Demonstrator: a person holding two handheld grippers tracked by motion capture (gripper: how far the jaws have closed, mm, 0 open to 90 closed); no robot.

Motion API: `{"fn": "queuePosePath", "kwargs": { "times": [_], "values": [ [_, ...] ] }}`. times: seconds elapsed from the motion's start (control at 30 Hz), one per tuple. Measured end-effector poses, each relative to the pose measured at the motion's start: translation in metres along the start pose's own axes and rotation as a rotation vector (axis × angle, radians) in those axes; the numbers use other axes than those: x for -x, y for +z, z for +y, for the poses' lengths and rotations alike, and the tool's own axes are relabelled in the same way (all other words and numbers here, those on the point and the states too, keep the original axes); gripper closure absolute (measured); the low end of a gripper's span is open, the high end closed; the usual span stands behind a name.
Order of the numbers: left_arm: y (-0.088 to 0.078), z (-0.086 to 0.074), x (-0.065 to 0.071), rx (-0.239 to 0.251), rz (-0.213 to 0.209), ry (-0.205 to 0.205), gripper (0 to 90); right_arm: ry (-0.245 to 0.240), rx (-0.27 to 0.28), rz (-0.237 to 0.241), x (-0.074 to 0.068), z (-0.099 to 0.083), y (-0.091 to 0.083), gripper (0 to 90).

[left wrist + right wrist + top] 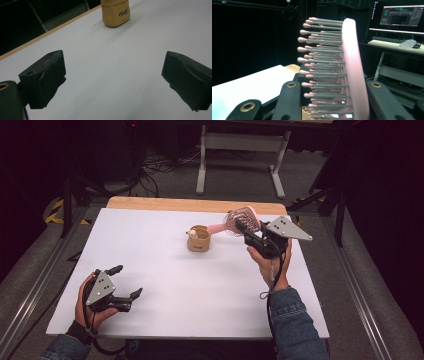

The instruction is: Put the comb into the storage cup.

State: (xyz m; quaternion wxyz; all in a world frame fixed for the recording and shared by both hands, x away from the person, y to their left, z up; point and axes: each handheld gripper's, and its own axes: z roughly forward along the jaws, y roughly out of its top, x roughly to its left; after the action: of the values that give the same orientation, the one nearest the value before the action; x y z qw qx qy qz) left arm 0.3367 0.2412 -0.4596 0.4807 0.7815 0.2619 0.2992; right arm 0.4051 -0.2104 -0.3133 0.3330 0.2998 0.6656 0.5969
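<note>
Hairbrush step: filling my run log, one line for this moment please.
right gripper: shut on pink hairbrush | left gripper: open | tan cup: on table

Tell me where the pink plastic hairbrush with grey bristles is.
In the high view, the pink hairbrush is on the right, clamped in the right gripper, its handle reaching toward the small tan cup.

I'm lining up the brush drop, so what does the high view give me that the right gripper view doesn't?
High view: the tan cup, the brush handle reaching over it, the open left hand-held gripper and the white table edges. Right gripper view: bristles up close, a monitor on a desk behind. Both: the pink hairbrush clamped in the right hand-held gripper.
</note>
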Motion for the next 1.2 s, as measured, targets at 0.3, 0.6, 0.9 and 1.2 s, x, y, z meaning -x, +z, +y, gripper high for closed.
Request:
{"fn": "queuePosePath", "kwargs": {
  "times": [0.3,0.6,0.9,1.2],
  "values": [
    [-0.001,0.000,-0.001,0.014,-0.003,-0.003,7.0,0.003,-0.021,-0.005,-0.003,0.003,0.017,63.4],
    [-0.002,0.000,0.000,0.024,-0.019,0.010,6.5,0.009,-0.053,-0.017,-0.008,-0.004,0.034,63.4],
    [-0.001,0.000,0.001,0.027,-0.027,0.008,6.2,0.033,-0.080,-0.032,-0.010,-0.014,0.046,63.3],
    [-0.001,-0.001,0.001,0.030,-0.033,0.002,6.1,0.052,-0.091,-0.038,-0.010,-0.023,0.053,63.3]
  ]
}}
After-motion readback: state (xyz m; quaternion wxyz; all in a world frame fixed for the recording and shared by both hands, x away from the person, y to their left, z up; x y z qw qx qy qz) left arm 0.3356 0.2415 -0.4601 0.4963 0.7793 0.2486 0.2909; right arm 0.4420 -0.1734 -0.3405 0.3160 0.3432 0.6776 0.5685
